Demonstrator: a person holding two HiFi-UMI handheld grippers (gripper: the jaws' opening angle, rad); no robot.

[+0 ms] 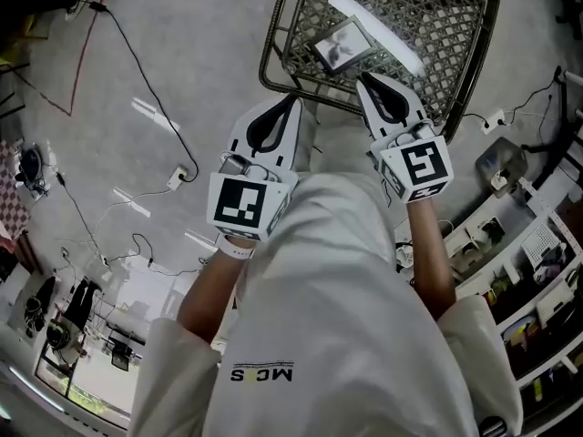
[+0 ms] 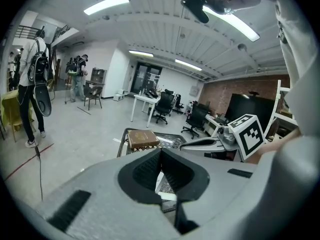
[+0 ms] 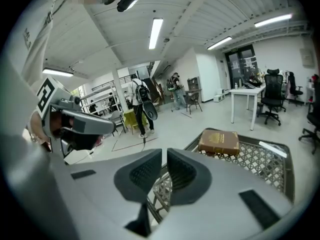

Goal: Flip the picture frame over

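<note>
The picture frame lies flat on a wire-mesh table, with a grey photo facing up. From the gripper views it looks like a thick brown slab on the mesh. My left gripper hovers just outside the table's near rim, shut and holding nothing. My right gripper reaches over the same rim, a short way from the frame, also shut and holding nothing. Neither gripper touches the frame.
A white strip lies on the mesh beside the frame. Cables and a power strip run across the grey floor at left. Shelving with clutter stands at right. People, desks and office chairs stand farther off.
</note>
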